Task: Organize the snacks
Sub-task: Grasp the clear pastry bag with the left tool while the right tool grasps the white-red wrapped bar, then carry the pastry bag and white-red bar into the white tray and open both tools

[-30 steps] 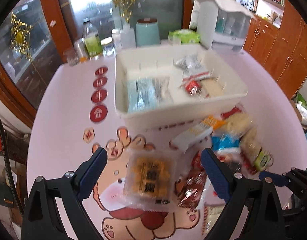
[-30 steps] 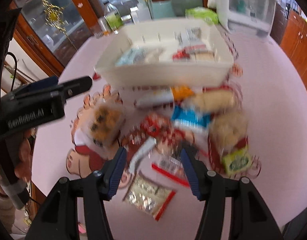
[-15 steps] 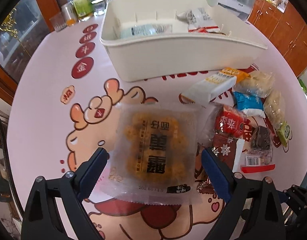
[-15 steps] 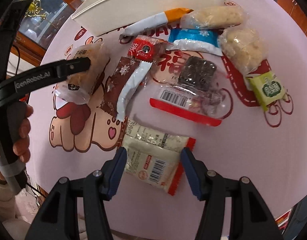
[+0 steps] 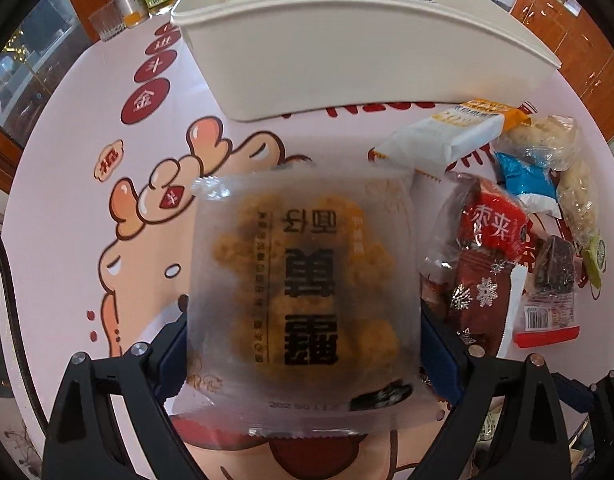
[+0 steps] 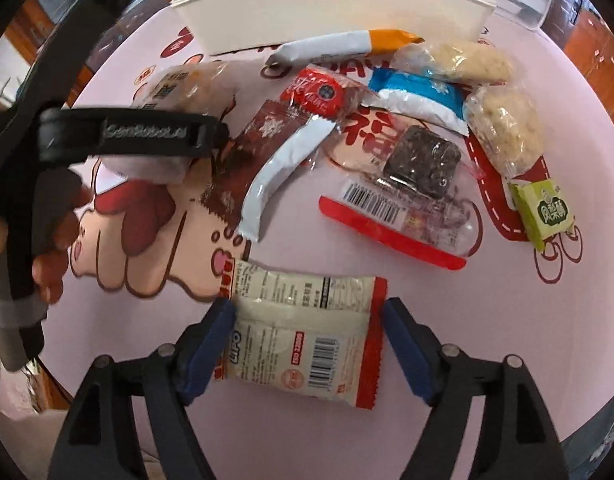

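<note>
The left gripper (image 6: pixel 203 136) arm reads "GenRobot.AI".

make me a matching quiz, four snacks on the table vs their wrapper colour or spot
Things:
1. yellow cake pack
2. cream and red pack
3. green packet
4. white bin

Places:
a. far right of the snack pile
b. between the right gripper's fingers
c. behind the snacks
d. between the left gripper's fingers

Pairs: 1-d, 2-b, 3-a, 4-c

Home dining room: wooden cabinets (image 5: pixel 579 40)
</note>
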A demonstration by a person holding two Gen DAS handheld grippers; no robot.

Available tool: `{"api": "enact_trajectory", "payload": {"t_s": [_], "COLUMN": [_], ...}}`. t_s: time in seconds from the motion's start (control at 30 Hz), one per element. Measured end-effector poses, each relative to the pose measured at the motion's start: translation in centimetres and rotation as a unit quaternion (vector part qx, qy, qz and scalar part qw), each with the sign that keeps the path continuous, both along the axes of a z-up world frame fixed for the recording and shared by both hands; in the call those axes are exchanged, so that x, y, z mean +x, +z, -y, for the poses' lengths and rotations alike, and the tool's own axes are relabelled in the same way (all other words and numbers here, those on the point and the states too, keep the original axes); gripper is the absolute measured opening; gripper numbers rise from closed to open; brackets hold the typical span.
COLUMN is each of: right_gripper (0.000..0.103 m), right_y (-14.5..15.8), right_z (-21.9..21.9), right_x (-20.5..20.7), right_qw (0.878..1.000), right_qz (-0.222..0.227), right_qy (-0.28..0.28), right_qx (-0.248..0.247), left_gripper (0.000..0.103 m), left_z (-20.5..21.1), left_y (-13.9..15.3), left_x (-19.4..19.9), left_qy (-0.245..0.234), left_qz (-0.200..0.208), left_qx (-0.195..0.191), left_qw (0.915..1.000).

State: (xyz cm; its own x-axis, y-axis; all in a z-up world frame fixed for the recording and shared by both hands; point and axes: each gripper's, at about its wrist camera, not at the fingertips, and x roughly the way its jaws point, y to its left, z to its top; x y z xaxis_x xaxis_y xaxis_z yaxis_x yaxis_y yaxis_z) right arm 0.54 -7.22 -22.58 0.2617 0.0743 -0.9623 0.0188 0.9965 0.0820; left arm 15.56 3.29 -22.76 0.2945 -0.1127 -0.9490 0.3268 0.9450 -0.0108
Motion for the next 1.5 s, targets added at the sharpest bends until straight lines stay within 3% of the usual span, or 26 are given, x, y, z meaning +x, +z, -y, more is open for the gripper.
{"api": "enact_trajectory", "payload": {"t_s": [0.1, 0.2, 0.37, 0.6, 0.8, 0.93, 1.23, 1.5], "right_gripper": [0.076, 0.056, 0.054, 0.054, 0.054, 0.054, 0.054, 0.055], "right_y": [0.1, 0.2, 0.2, 1.4, 3.9, 7.3, 17.5, 23.9], "right_z": [0.0, -0.7, -0.5, 0.7, 2.7, 4.0, 6.1, 8.2], "right_x": [-0.3, -0.5, -1.3, -2.0, -0.4, 1.6, 8.6, 13.8], "right_qw": [1.000, 1.000, 1.000, 1.000, 0.999, 0.998, 0.985, 0.969], "right_qz": [0.003, 0.010, 0.004, -0.005, 0.006, 0.032, 0.150, 0.226], "right_qy": [0.004, 0.011, 0.019, 0.026, 0.029, 0.035, 0.079, 0.102], "right_qx": [0.001, 0.008, 0.014, 0.016, 0.024, 0.034, 0.018, 0.012], "left_gripper": [0.090, 0.081, 0.066, 0.063, 0.063, 0.063, 0.064, 0.065], "left_z": [-0.1, -0.4, -1.0, -1.0, 0.2, 0.8, 1.6, 1.8], "left_y": [0.0, 0.3, 0.8, 2.0, 5.9, 9.3, 18.7, 23.6], "left_x": [0.0, -0.2, -1.2, -3.0, -4.5, -4.5, -1.4, 1.2], "left_qy": [0.006, 0.007, 0.014, 0.013, 0.004, 0.006, 0.029, 0.055], "left_qz": [0.006, 0.013, 0.019, 0.009, 0.040, 0.060, 0.131, 0.165], "left_qx": [-0.001, -0.004, -0.008, -0.011, -0.013, -0.015, -0.017, -0.011], "left_qw": [1.0000, 0.9999, 0.9997, 0.9998, 0.9991, 0.9981, 0.9907, 0.9848]}}
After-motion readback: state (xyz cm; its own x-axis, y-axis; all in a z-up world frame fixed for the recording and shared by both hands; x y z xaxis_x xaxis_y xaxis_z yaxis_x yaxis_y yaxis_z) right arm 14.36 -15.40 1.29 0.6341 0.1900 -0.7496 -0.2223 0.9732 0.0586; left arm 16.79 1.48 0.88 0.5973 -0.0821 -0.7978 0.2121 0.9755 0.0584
